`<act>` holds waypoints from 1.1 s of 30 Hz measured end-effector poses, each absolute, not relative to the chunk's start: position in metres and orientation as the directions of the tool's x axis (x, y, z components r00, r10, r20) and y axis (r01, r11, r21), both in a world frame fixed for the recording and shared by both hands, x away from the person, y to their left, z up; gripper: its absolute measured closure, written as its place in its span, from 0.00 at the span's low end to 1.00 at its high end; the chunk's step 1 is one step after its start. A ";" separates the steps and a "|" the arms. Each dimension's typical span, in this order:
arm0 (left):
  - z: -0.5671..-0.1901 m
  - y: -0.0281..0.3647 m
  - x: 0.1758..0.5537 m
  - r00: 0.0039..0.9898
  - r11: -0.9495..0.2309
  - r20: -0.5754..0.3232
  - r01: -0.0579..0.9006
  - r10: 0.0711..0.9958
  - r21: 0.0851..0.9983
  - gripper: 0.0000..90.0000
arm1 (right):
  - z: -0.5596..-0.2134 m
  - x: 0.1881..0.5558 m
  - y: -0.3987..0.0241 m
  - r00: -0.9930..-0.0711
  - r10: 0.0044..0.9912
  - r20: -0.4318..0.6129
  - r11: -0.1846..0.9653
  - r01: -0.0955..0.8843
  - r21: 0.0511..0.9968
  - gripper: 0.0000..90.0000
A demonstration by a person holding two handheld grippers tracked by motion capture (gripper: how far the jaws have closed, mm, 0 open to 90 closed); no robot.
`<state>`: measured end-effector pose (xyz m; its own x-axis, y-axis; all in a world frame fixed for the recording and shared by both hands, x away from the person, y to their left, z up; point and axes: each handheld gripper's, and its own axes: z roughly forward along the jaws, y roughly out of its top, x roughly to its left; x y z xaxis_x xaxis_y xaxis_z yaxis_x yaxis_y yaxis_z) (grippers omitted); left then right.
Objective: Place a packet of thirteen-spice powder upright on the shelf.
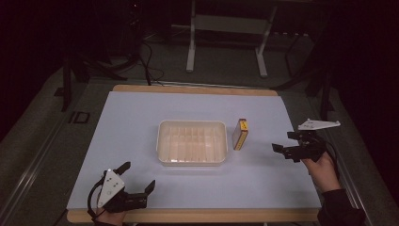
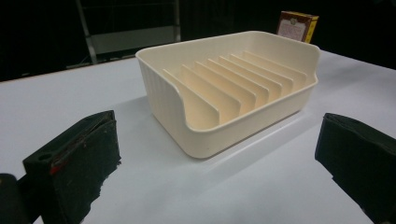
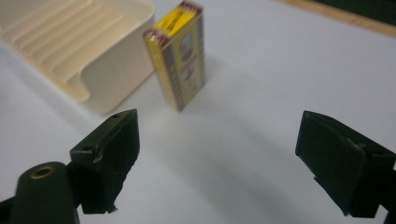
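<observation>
Box [image 1: 240, 134], yellow, stands just right of the tray [image 1: 162, 141], long axis toward twelve o'clock. The right gripper [image 1: 282, 151], jaws wide and empty, sits nearer, box at its nine o'clock. The left gripper [image 1: 139, 176], also wide, sits well apart.

- Ribbed tray [image 1: 192, 142] at centre of table [image 1: 141, 113].
- Small box [image 1: 240, 134] upright just right of tray, apart.
- Left gripper [image 1: 138, 176] near-left of tray; right gripper [image 1: 281, 141] right of box.
</observation>
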<state>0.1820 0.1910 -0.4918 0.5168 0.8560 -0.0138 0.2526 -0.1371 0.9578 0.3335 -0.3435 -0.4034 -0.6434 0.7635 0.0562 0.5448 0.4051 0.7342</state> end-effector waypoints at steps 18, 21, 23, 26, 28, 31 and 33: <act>-0.492 0.191 0.183 0.523 -0.143 -0.012 0.253 0.852 0.957 0.00 | -0.410 0.343 -0.335 -0.747 0.660 0.085 0.651 0.624 0.433 0.15; -0.492 0.190 0.183 0.524 -0.145 -0.010 0.253 0.852 0.957 0.00 | -0.412 0.343 -0.333 -0.779 0.621 0.094 0.701 0.605 0.378 0.15; -0.492 0.191 0.183 0.524 -0.145 -0.010 0.254 0.852 0.956 0.00 | -0.415 0.342 -0.331 -0.802 0.590 0.097 0.739 0.585 0.334 0.15; -0.492 0.191 0.183 0.524 -0.146 -0.010 0.254 0.852 0.956 0.00 | -0.417 0.341 -0.329 -0.825 0.554 0.112 0.780 0.561 0.278 0.15; -0.492 0.190 0.183 0.524 -0.146 -0.010 0.256 0.852 0.956 0.00 | -0.417 0.342 -0.328 -0.829 0.545 0.121 0.791 0.557 0.252 0.15; -0.492 0.190 0.183 0.525 -0.147 -0.010 0.256 0.851 0.955 0.00 | -0.416 0.344 -0.328 -0.831 0.539 0.136 0.803 0.556 0.216 0.15; -0.492 0.190 0.183 0.526 -0.147 -0.011 0.256 0.850 0.955 0.00 | -0.416 0.346 -0.328 -0.833 0.533 0.148 0.812 0.553 0.188 0.15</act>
